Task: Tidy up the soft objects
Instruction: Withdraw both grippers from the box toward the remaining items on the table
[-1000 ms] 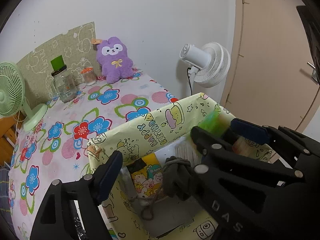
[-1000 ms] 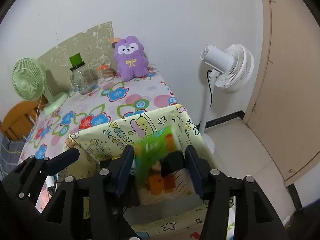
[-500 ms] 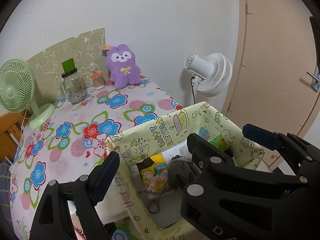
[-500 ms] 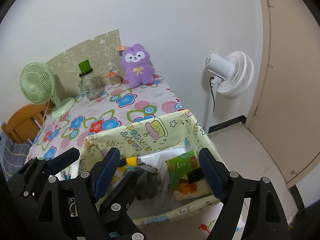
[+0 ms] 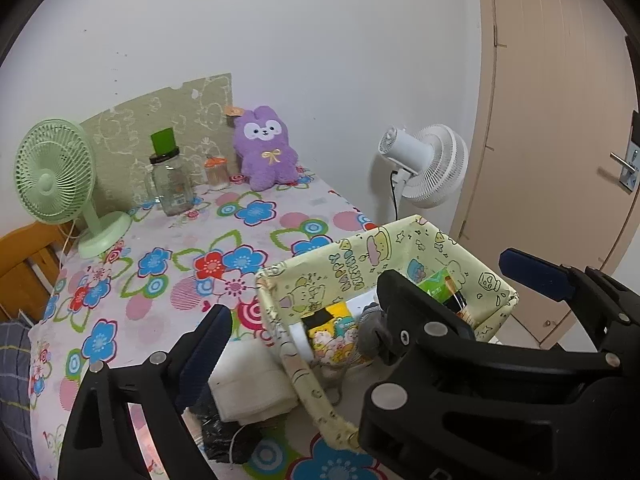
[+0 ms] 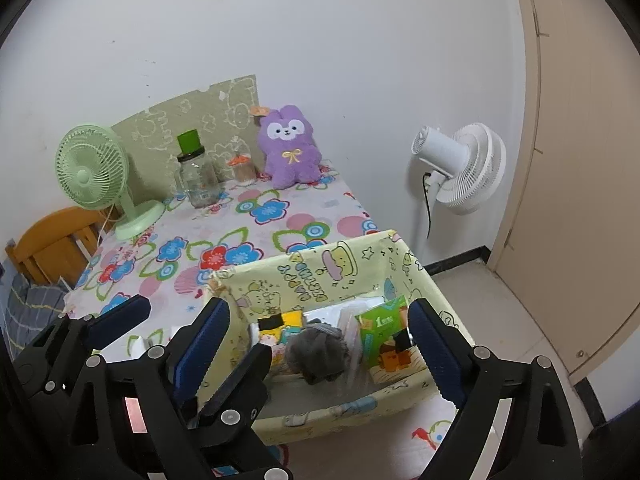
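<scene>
A yellow-green cartoon-print fabric box (image 6: 320, 272) stands at the table's near right corner. Inside lie a green packet (image 6: 384, 332), a grey knitted piece (image 6: 320, 348), a yellow cartoon pouch (image 6: 280, 328) and clear packets. My right gripper (image 6: 318, 344) hovers above the box with its jaws opening and nothing pressed between the pads. My left gripper (image 5: 320, 336) is just left of it, jaws also opening and holding nothing; its right finger is hidden behind the right gripper. A folded white cloth (image 5: 252, 380) lies beside the box. A purple plush (image 5: 266, 148) sits against the far wall.
On the flowered tablecloth (image 5: 160, 300) stand a green desk fan (image 5: 56, 172), a glass jar with a green lid (image 5: 168, 184) and a small orange-capped jar (image 5: 216, 172). A white floor fan (image 5: 428, 164) and a door (image 5: 560, 120) are to the right, a wooden chair (image 5: 20, 264) to the left.
The right gripper let go of the green packet, which now rests in the box. Both grippers drew back and up from the box and opened wider.
</scene>
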{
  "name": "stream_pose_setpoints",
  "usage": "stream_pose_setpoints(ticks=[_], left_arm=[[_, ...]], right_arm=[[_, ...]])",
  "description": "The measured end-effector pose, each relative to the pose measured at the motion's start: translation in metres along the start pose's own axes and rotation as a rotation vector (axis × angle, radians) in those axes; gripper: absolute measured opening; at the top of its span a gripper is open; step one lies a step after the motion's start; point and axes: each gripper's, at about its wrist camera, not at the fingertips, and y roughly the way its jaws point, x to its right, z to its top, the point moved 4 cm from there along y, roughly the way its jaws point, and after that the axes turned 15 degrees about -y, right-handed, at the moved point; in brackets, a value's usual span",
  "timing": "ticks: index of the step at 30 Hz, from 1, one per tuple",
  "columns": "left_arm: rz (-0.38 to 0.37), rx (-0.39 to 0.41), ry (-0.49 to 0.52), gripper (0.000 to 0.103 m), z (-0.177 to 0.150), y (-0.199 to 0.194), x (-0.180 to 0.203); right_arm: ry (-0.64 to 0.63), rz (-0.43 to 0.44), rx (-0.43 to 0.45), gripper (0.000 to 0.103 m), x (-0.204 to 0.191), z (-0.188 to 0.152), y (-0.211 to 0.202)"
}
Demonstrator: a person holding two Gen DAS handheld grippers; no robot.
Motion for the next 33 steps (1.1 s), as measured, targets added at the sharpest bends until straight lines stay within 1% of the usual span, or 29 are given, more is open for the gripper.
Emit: stream_pose_setpoints(ticks=[19,33], left_arm=[[0.016,0.064,-0.020,0.098,-0.012,-0.042,-0.033],[0.054,0.067,-0.048,0.099,-0.029,-0.052,-0.063]], right_arm=[[-0.047,0.005,0.064,0.094,-0.042,-0.001,-0.035],[-0.095,0.037,0.074,0.094,-0.076,-0.011,-0.041]])
